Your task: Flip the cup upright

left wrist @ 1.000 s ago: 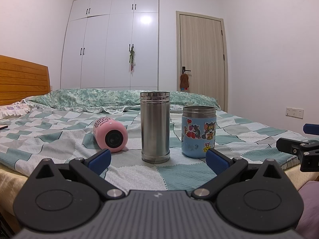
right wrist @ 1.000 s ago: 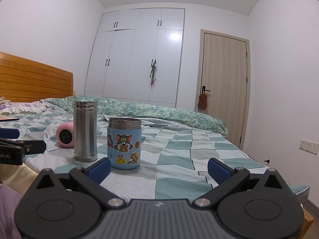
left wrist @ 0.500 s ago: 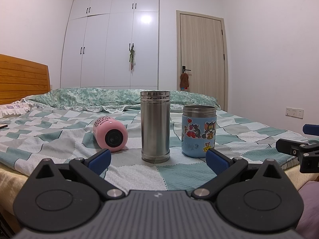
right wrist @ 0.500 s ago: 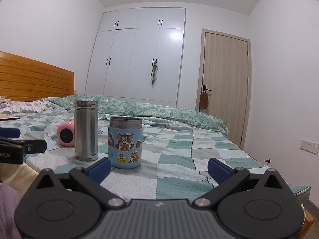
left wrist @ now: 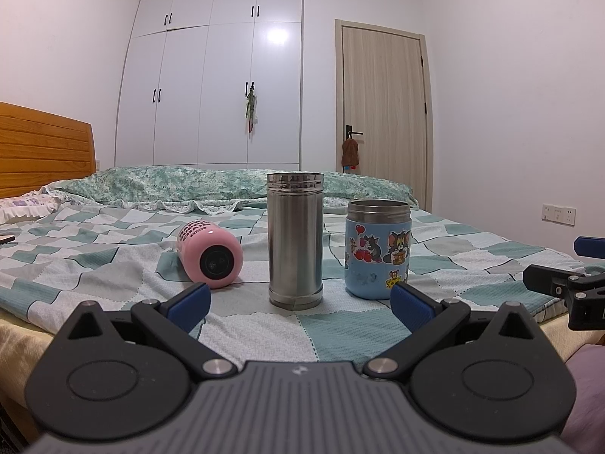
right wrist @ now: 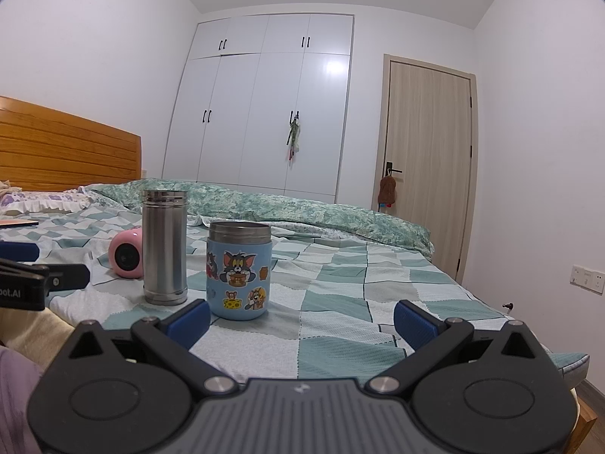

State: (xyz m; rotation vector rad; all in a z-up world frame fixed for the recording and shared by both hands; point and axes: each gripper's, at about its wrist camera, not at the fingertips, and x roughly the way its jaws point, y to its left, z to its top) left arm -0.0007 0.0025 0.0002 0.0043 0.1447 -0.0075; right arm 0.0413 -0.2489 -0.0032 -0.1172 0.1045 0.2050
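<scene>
Pink cup (left wrist: 209, 258): lying on its side on the checked bedspread (left wrist: 340, 331), leftmost of three vessels, near the front edge of the bed, one round end facing the cameras; the item to be stood up; not yet touched.
Steel flask (left wrist: 295, 240): upright, just right of the pink cup; a near neighbour to avoid knocking.
Blue cartoon cup (left wrist: 379, 248): upright, rightmost of the row.
Step in hand, judged: approach by the left gripper (left wrist: 298, 299), the nearer tool; best to come in from the left, close across the cup's barrel, then rotate slowly so the base settles flat on soft bedding, which may let it topple.
Left gripper: fingers wide apart, holding nothing, short of the row.
Right gripper (right wrist: 301, 315): fingers equally wide apart, empty, facing bare bedspread right of the blue cartoon cup.
</scene>
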